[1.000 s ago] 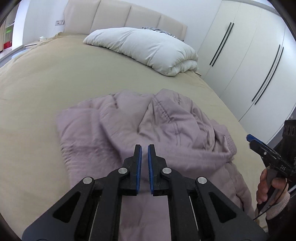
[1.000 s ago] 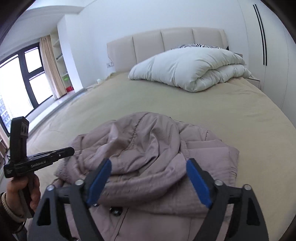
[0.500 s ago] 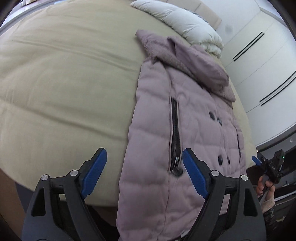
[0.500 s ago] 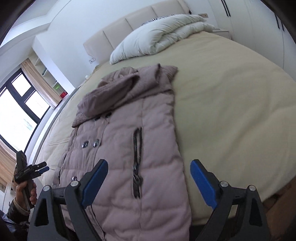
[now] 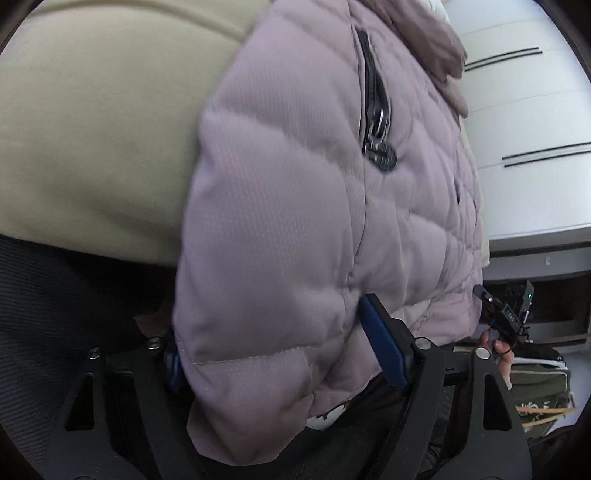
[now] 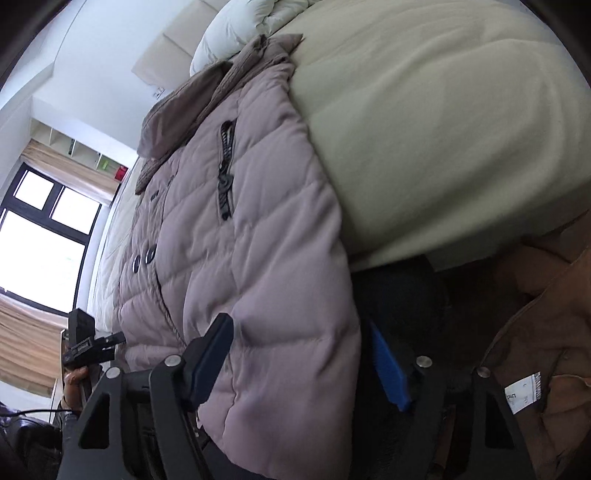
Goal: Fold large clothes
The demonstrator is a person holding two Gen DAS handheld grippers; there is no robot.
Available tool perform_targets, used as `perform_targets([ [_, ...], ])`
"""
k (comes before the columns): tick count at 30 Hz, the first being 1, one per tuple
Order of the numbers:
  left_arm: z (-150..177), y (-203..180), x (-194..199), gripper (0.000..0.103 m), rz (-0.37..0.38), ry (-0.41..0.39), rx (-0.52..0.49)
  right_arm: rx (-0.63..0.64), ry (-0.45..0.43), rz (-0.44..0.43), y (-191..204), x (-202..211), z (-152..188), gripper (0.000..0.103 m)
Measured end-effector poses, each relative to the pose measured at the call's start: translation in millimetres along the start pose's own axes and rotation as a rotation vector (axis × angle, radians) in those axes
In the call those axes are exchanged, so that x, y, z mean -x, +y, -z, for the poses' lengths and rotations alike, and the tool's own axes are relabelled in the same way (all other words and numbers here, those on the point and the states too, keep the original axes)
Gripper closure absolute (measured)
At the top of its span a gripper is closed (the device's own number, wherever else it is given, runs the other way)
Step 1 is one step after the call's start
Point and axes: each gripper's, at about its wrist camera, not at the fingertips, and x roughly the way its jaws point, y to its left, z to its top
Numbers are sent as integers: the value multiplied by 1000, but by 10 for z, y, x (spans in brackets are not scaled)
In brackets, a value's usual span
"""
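Observation:
A mauve quilted puffer coat [image 5: 295,192] lies lengthwise on the beige bed, front side up, its hem hanging over the bed's foot edge. It also shows in the right wrist view [image 6: 258,240]. My left gripper [image 5: 280,354] is open, its blue-padded jaws on either side of the coat's left hem corner. My right gripper [image 6: 303,362] is open, its jaws on either side of the right hem corner. Each gripper is seen small in the other's view, the right one in the left wrist view [image 5: 502,314] and the left one in the right wrist view [image 6: 92,347].
The beige bed [image 6: 443,129] fills the far side, with a white duvet [image 6: 236,29] at the headboard. White wardrobes [image 5: 535,110] stand right of the bed. A brown garment [image 6: 535,332] lies low at right. A window [image 6: 40,236] is at left.
One second ago the coat lay crumpled and my left gripper was shut. Now the coat is spread flat, and both open grippers have dropped down around its hem corners.

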Motion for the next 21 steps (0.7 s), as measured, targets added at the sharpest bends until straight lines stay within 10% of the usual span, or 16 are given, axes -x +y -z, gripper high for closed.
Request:
perform_targets([
  [10, 86, -215, -72, 89, 39, 61, -55, 70, 77, -40, 152, 63, 113, 79],
  [21, -823, -856, 1216, 92, 453, -255, -104, 193, -250, -264, 785, 672, -761, 93],
])
